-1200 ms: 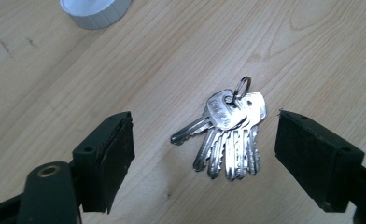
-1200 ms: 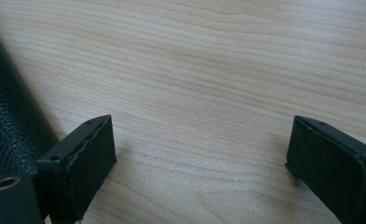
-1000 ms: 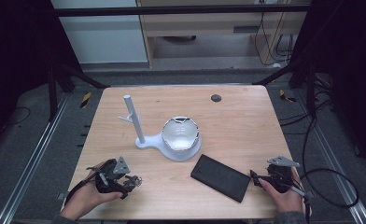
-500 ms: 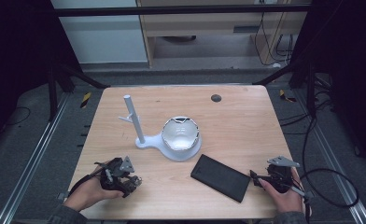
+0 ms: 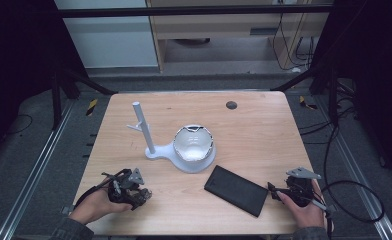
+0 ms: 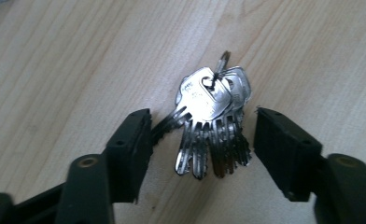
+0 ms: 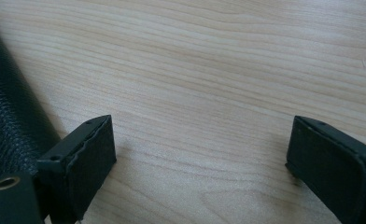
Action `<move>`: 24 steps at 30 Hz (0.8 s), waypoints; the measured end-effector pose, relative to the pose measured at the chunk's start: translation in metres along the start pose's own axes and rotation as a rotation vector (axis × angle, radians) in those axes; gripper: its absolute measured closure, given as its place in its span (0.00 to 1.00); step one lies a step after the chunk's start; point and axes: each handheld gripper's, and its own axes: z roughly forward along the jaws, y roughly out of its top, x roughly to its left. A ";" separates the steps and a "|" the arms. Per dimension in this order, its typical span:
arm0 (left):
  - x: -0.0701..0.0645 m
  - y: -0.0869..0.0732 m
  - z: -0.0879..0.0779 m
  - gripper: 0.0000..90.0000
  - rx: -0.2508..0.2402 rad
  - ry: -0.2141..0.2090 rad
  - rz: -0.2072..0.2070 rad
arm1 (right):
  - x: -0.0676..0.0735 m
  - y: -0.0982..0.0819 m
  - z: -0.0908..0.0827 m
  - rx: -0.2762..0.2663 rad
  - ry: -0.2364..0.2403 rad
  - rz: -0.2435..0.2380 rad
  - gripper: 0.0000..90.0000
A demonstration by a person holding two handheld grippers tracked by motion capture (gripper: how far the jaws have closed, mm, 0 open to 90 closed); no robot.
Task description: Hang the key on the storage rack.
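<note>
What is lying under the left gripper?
A bunch of keys lies flat on the table, between the open jaws of the left gripper. The high view hides them.

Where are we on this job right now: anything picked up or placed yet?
Nothing looks placed yet. In hand: the left gripper is open with its jaws either side of the bunch of keys, which lies flat on the table. The right gripper is open over bare wood beside the black case. Left to do: closing on the keys, lifting them; the white stand holds nothing on its post.

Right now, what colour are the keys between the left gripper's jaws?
Silver metal keys, clearest in the left gripper view.
</note>
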 end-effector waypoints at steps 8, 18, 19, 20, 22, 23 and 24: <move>-0.004 0.004 -0.001 0.67 0.022 -0.024 -0.006 | 0.000 0.000 0.000 0.000 0.000 0.000 0.09; -0.006 0.005 -0.002 0.88 0.033 -0.006 -0.032 | 0.000 0.000 0.000 0.000 0.000 -0.001 0.09; -0.006 0.005 -0.002 0.89 0.033 -0.006 -0.032 | 0.000 0.000 0.000 0.000 0.000 0.000 0.09; -0.006 0.005 -0.002 0.90 0.037 -0.006 -0.046 | 0.000 0.000 0.000 0.001 -0.001 0.000 0.09; -0.005 0.006 -0.002 0.91 0.033 -0.001 -0.058 | 0.000 0.000 0.000 0.001 0.000 0.000 0.09; -0.005 0.006 -0.002 0.91 0.033 0.003 -0.069 | 0.000 0.000 0.000 0.000 -0.001 0.000 0.09; -0.005 0.006 -0.002 0.91 0.032 0.003 -0.073 | 0.000 0.000 0.000 0.001 -0.001 0.000 0.09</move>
